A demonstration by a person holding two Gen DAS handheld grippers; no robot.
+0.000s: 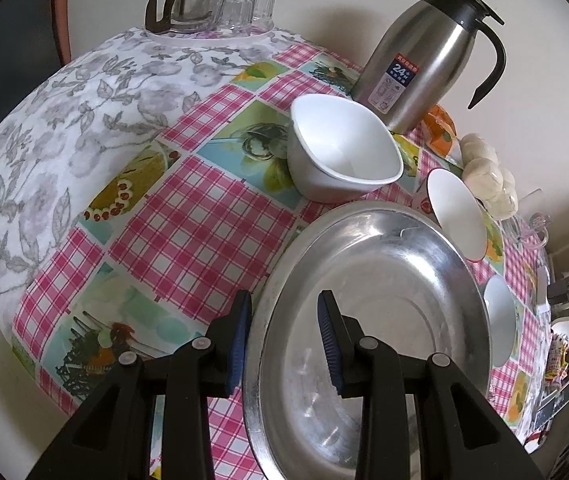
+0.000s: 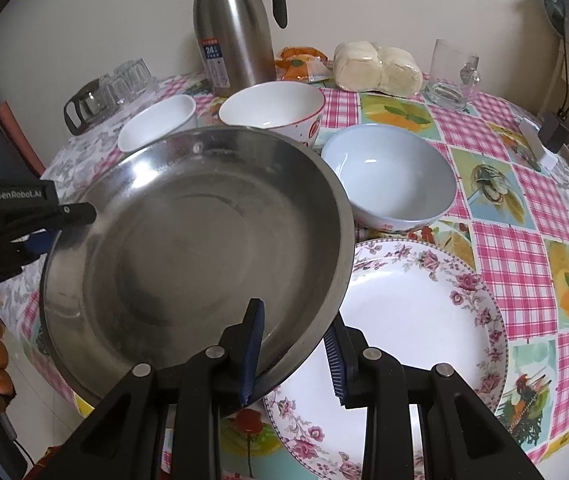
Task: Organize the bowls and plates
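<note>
Counting what's on my table

I see three bowls (image 2: 388,184), one steel pan (image 2: 196,256), one floral plate (image 2: 424,320), one flask (image 2: 236,28), one glass jug (image 2: 88,108), two grippers (image 2: 294,356).

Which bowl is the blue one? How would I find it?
Look at the table with the pink checked cloth. Beside the big metal pan, just behind the flowered plate, sits the blue bowl. The other bowls are white inside; this one is pale blue.

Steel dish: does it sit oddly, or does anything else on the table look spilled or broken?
The steel dish is off the table, tilted, with its right edge over the floral plate. Both claws, left and right, straddle its rim. Nothing looks spilled or broken.
</note>
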